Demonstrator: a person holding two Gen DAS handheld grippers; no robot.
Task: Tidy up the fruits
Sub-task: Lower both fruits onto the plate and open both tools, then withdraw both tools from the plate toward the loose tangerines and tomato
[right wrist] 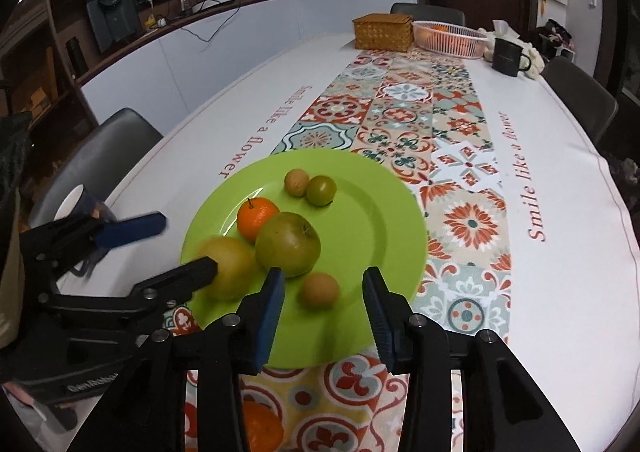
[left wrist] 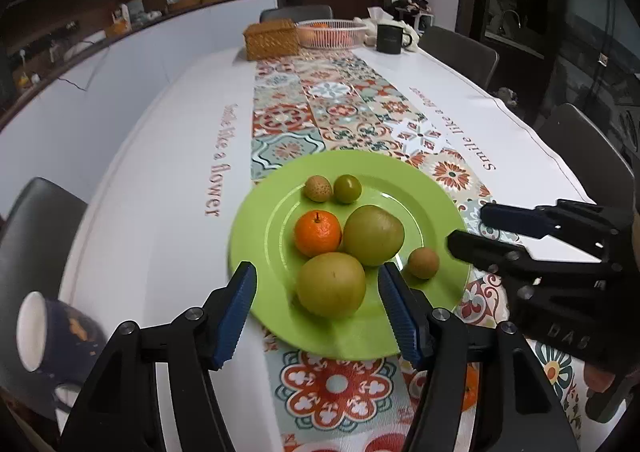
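Observation:
A green plate on the patterned runner holds several fruits: a yellow-green pear, a green apple, a mandarin, two small brown fruits, and a small green one. My left gripper is open around the pear without touching it. My right gripper is open either side of the small brown fruit. Another mandarin lies on the runner beneath my right gripper.
A dark mug stands left of the plate. At the table's far end are a wicker box, a white basket with fruit and a black mug. Chairs surround the table.

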